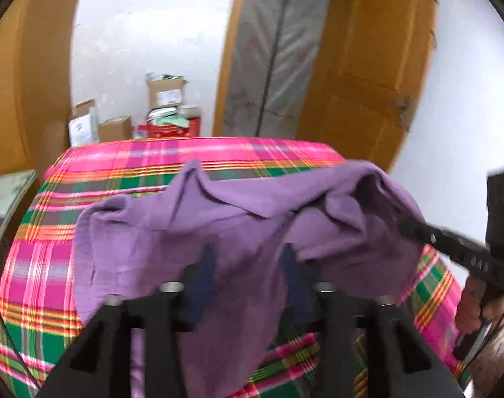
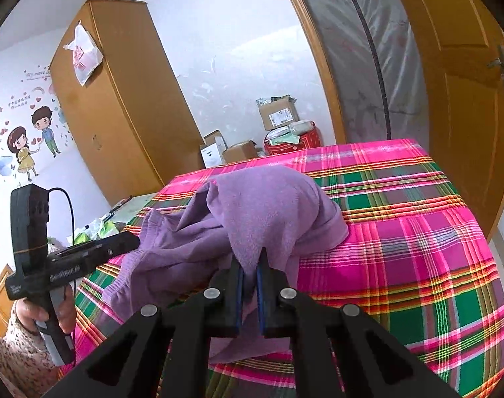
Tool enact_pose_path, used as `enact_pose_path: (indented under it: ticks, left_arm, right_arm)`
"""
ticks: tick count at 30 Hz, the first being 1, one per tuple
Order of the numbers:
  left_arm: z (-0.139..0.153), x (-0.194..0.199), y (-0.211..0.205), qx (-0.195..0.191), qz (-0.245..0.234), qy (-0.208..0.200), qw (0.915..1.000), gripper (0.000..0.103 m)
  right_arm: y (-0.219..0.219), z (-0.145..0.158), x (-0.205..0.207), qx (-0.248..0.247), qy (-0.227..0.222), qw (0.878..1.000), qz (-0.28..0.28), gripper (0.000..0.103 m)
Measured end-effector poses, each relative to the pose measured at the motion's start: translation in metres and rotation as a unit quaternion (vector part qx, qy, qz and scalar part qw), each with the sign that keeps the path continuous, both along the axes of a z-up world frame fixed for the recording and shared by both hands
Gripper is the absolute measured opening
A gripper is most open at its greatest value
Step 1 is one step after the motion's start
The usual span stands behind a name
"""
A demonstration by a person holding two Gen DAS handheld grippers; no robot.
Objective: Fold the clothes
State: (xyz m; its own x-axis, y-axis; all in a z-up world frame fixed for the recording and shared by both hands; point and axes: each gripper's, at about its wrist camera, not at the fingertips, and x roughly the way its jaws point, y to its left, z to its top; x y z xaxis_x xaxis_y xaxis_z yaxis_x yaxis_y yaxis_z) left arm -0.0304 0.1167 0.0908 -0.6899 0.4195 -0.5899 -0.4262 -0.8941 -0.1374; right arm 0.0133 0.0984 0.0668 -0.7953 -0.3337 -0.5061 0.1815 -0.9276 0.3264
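- The soft purple knit garment (image 2: 268, 205) lies bunched on the bench under its pink-and-green plaid cloth (image 2: 417, 232), lifted at the near edge;
- The right tool (image 2: 250, 262) has its blue-padded jaws clamped on a raised fold of the garment;
- The left tool (image 1: 248, 258) has its jaws standing apart; purple fabric drapes between them, not pinched;
- A tall orange wooden wardrobe (image 2: 119, 99) stands behind.

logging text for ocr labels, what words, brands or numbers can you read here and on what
"My move ..." in script, on the cartoon couple wall sticker; the rest is unreadable.
Raised lettering on the black handheld left gripper: too blurred.
White label on the brown cardboard box: too small.
Red print on the white plastic bag on the wooden wardrobe: illegible.
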Motion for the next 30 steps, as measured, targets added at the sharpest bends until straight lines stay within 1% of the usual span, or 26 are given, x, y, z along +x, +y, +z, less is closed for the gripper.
enact_pose_path:
  ticks: [3, 6, 9, 10, 11, 12, 13, 14, 18, 20, 22, 24, 27, 30]
  left_arm:
    - [-0.003, 0.004, 0.020, -0.034, -0.031, 0.012, 0.9989, 0.060]
    - [-0.008, 0.003, 0.034, -0.068, -0.033, 0.013, 0.9971, 0.060]
    - [-0.014, -0.004, 0.043, -0.087, -0.034, 0.013, 0.9956, 0.059]
    - [-0.016, -0.008, 0.044, -0.090, -0.034, 0.009, 0.9954, 0.056]
    - [-0.016, -0.011, 0.045, -0.087, -0.035, 0.004, 0.9956, 0.036]
    - [-0.017, -0.015, 0.045, -0.084, -0.036, -0.001, 0.9958, 0.026]
    - [-0.016, -0.017, 0.043, -0.074, -0.039, -0.004, 0.9965, 0.010]
    - [-0.016, -0.019, 0.040, -0.063, -0.041, -0.008, 0.9971, 0.008]
    - [-0.012, -0.023, 0.022, -0.016, -0.032, -0.007, 0.9993, 0.006]
    - [-0.008, -0.024, 0.012, -0.003, -0.017, -0.003, 0.9998, 0.003]
    - [-0.004, -0.023, 0.001, 0.009, -0.004, 0.000, 1.0000, 0.003]
    - [-0.001, -0.024, -0.010, 0.020, 0.009, 0.001, 0.9998, 0.003]
    - [0.002, -0.027, -0.026, 0.021, 0.038, 0.012, 0.9990, 0.001]
    - [0.000, -0.028, -0.031, 0.025, 0.045, 0.003, 0.9987, 0.001]
  right_arm:
    - [0.000, -0.001, 0.000, -0.002, -0.001, 1.000, 0.001, 0.007]
    - [0.000, -0.001, 0.000, -0.003, -0.003, 1.000, 0.002, 0.007]
    - [0.000, -0.002, 0.000, -0.005, -0.004, 1.000, 0.004, 0.007]
    - [0.000, -0.002, 0.000, -0.005, -0.005, 1.000, 0.004, 0.007]
    - [0.000, -0.002, 0.001, -0.006, -0.005, 1.000, 0.005, 0.007]
    - [0.000, -0.003, 0.001, -0.006, -0.006, 1.000, 0.005, 0.007]
    - [0.001, -0.003, 0.001, -0.008, -0.007, 1.000, 0.005, 0.007]
    - [0.002, -0.002, 0.001, -0.010, -0.007, 1.000, 0.006, 0.007]
    - [0.005, -0.002, 0.000, -0.016, -0.012, 1.000, 0.009, 0.009]
    - [0.007, -0.003, 0.000, -0.024, -0.012, 1.000, 0.010, 0.009]
    - [0.009, -0.003, 0.000, -0.032, -0.013, 0.999, 0.010, 0.009]
    - [0.009, -0.004, 0.001, -0.032, -0.012, 0.999, 0.008, 0.009]
    - [0.011, -0.005, 0.003, -0.037, -0.015, 0.999, 0.008, 0.009]
    - [0.015, -0.006, 0.004, -0.044, -0.019, 0.999, 0.005, 0.008]
